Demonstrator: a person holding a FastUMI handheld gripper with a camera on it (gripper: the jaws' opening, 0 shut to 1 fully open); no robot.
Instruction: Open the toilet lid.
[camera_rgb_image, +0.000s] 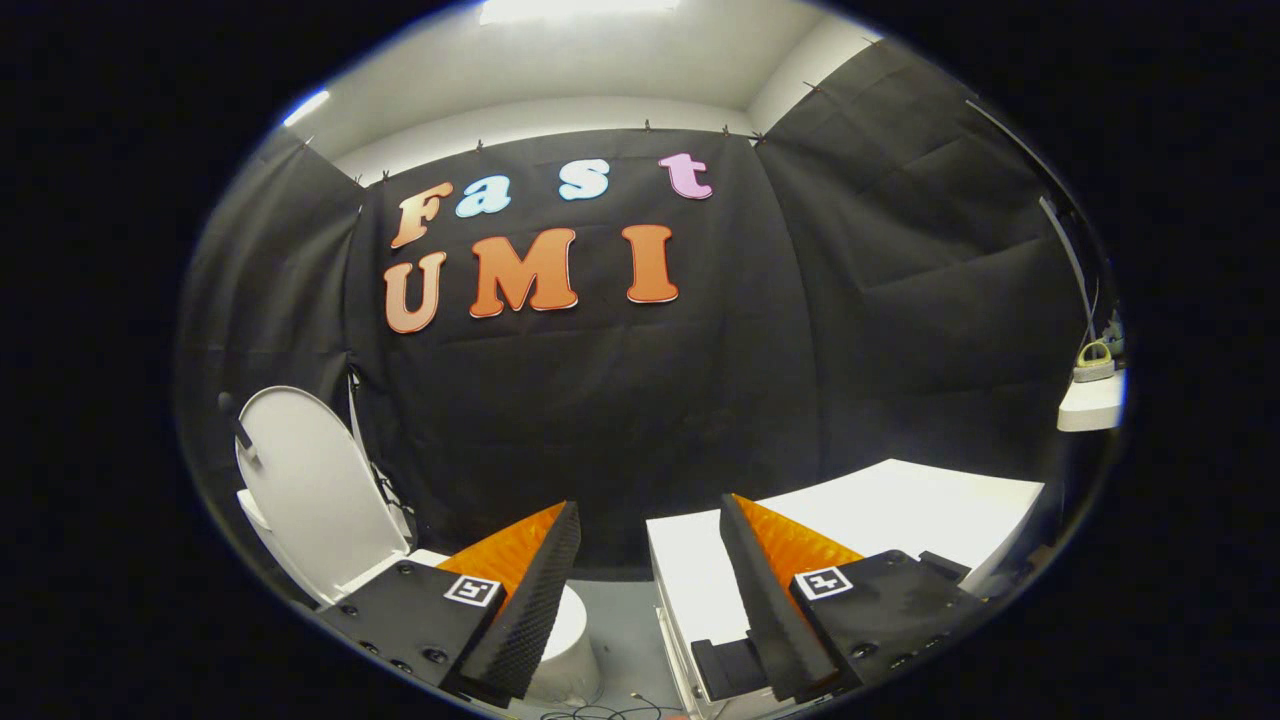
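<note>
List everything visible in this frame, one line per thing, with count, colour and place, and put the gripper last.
toilet lid: one, white, raised upright, off to the left beyond the left finger.
toilet: one, white, its body showing low between and behind the fingers, below the lid.
table: one, white top, ahead of and behind the right finger.
shelf: one, white, far right against the cloth wall, with a small object on it, too small to identify.
cables: a few, dark, on the grey floor near the toilet base.
cloth wall: black, across the whole background.
gripper: one, fingers apart and holding nothing.
</note>
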